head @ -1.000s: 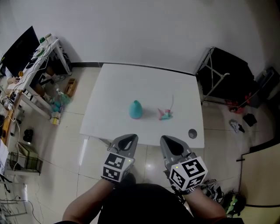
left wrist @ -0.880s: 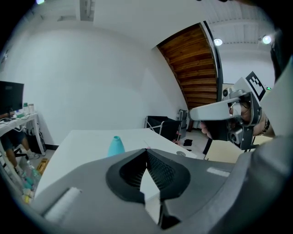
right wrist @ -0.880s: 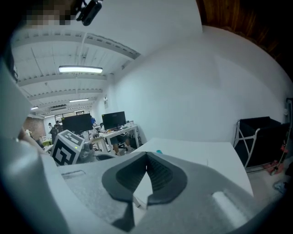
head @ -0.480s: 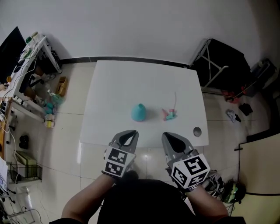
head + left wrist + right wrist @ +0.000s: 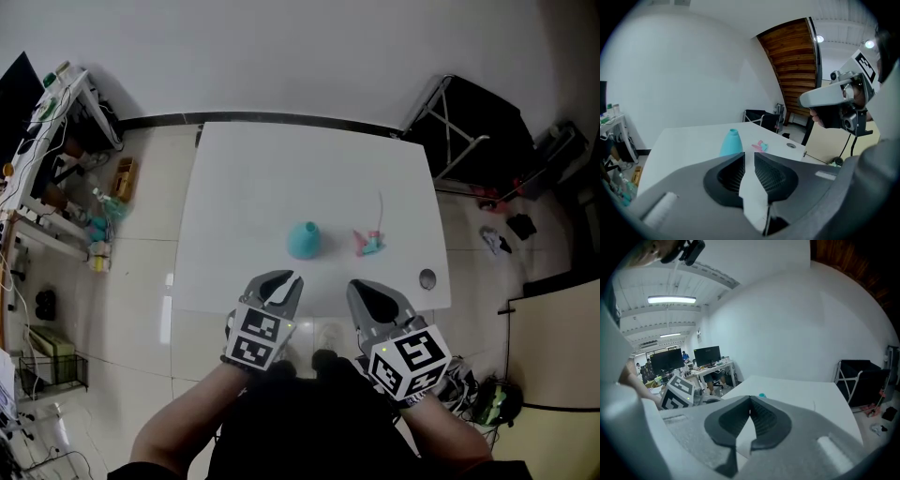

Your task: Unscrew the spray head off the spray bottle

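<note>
White rectangular tabletop (image 5: 244, 178): carries one teal plastic spray bottle (image 5: 303, 240), upright with bare neck, near the middle, and one pink-and-teal spray head (image 5: 368, 244) with a thin tube, lying apart on the bottle's right. Left claw (image 5: 282, 284): over the near edge, jaws a narrow gap apart, just been opening, nothing between them. Right claw (image 5: 368, 296): alongside, jaws closed together, empty.
</note>
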A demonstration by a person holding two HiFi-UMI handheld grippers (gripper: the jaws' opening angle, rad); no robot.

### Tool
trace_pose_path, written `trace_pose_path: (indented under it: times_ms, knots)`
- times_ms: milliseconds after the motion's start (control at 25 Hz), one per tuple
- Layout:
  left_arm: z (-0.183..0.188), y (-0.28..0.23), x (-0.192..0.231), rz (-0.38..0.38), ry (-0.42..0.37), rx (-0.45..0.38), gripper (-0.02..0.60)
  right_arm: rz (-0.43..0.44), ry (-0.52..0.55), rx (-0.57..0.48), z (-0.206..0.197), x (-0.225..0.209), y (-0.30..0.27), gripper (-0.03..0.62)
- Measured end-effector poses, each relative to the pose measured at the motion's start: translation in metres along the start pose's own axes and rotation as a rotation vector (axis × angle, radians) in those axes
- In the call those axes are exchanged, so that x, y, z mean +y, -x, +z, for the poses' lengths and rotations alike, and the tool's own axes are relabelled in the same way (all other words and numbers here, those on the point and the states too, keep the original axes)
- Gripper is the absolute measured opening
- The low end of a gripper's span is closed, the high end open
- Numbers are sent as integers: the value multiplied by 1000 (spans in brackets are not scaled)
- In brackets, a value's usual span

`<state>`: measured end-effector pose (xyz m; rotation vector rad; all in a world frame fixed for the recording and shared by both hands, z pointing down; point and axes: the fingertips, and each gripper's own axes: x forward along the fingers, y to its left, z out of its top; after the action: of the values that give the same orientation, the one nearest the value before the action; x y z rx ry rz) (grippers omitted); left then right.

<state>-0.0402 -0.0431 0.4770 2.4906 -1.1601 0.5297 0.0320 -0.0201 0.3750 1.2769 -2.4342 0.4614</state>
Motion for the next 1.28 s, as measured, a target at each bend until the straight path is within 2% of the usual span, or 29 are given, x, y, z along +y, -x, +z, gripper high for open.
trace_pose_path:
  times_ms: [360,1280]
  knots:
    - [-13,-21,11,19,2,42,151,20,-2,22,-6,-12,-14,-8]
    - [-33,-84,35,104,-15,136,402,90,-3,88,-8,-75,-41,-8]
